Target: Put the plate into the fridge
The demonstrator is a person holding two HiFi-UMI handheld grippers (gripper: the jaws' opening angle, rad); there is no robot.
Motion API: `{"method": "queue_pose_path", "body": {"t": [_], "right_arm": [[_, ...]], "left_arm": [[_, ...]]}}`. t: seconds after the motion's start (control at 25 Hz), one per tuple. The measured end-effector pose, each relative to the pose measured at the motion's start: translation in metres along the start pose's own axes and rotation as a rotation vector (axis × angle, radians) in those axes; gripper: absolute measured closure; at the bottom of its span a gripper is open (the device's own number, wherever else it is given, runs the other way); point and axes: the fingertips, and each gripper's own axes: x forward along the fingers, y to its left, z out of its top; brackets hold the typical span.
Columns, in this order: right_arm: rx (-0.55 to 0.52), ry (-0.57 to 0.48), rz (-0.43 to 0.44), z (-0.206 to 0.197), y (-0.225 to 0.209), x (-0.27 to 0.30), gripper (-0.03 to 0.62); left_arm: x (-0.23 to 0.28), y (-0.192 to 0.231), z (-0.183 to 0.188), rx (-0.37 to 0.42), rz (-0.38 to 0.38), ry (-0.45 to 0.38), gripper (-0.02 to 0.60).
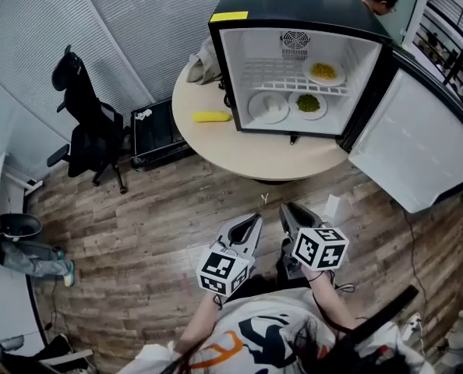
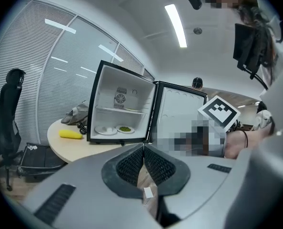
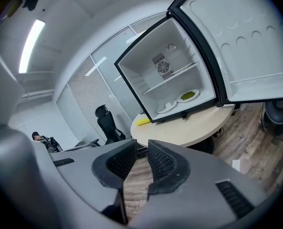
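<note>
Plates (image 1: 268, 106) in fridge (image 1: 294, 6), fridge on table (image 1: 216, 142)

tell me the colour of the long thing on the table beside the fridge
Yellow. The long thing shows best in the head view.

The person holds the 2 grippers side by side, close in front of the chest, both aimed forward and tipped slightly down. The left gripper (image 1: 256, 218) (image 2: 144, 145) has its 2 jaws brought together so the ribbed pads meet at the tips, with nothing caught between them. The right gripper (image 1: 284, 206) (image 3: 142, 144) sits just beside it and a touch further ahead; its jaws stand a narrow gap apart and are empty. The left marker cube (image 1: 225, 271) and the right marker cube (image 1: 320, 248) face upward. The left forearm (image 1: 204, 314) and the right forearm (image 1: 329, 294) are bare and bent back toward the torso.
</note>
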Motion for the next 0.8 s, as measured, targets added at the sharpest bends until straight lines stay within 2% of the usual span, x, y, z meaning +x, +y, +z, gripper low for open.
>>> {"method": "queue_pose_path", "body": {"t": [0.2, 0.8], "right_arm": [[0.003, -0.029, -0.025, -0.016, 0.012, -0.021, 0.542], [-0.042, -0.014, -0.034, -0.057, 0.034, -0.051, 0.556]], "left_arm": [[-0.023, -0.010, -0.009, 0.009, -0.027, -0.002, 0.569], [-0.060, -0.030, -0.020, 0.022, -0.057, -0.041, 0.569]]}}
